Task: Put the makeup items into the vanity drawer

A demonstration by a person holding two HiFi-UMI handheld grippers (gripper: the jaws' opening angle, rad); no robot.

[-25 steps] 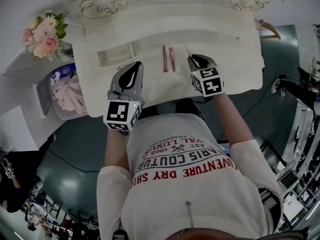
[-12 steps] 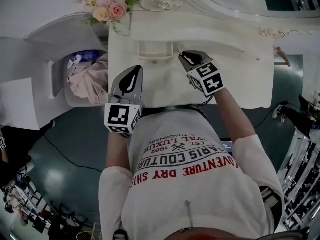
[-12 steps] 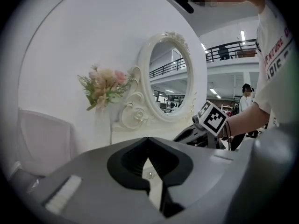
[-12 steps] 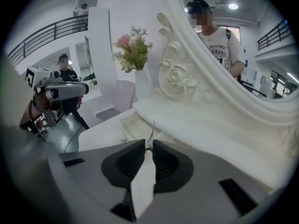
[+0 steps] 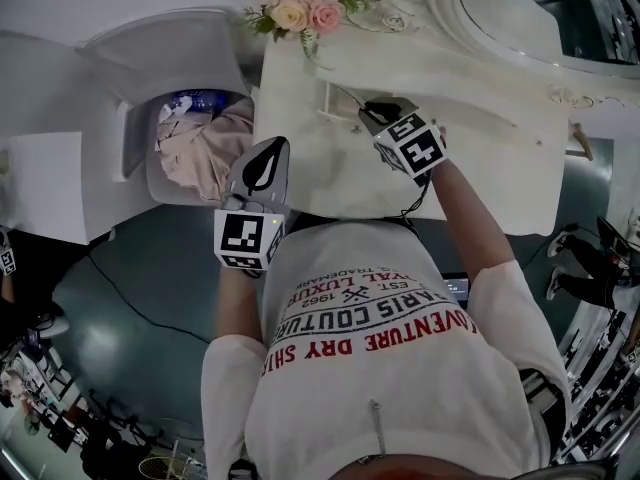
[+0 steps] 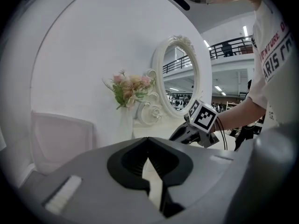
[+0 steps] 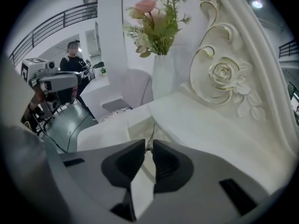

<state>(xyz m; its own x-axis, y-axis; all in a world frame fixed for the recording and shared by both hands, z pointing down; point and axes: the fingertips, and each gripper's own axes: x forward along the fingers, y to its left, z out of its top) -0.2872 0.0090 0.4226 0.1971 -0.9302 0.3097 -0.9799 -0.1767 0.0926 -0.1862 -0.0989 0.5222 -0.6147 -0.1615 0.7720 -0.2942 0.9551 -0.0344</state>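
My right gripper (image 5: 368, 110) hangs over the left part of the white vanity top (image 5: 470, 158), shut on a thin makeup stick (image 5: 348, 95). The stick pokes out past the jaw tips, above the small open drawer (image 5: 330, 106). In the right gripper view the stick (image 7: 150, 135) shows pinched between the jaw tips, with the drawer's pale box (image 7: 133, 132) right below them. My left gripper (image 5: 272, 148) is shut with nothing in it, at the table's front left edge. In the left gripper view its jaw tips (image 6: 148, 143) meet, and the right gripper (image 6: 196, 127) shows ahead.
A vase of pink flowers (image 5: 300, 8) stands at the table's back left corner, beside the ornate oval mirror (image 5: 505, 23). A white chair holding pink cloth (image 5: 200, 148) is left of the table. A person (image 7: 72, 55) stands far off across the floor.
Both grippers have moved left along the table, from beside two pink sticks to the drawer. The right gripper still grips the thin stick. The pink sticks are out of sight now.
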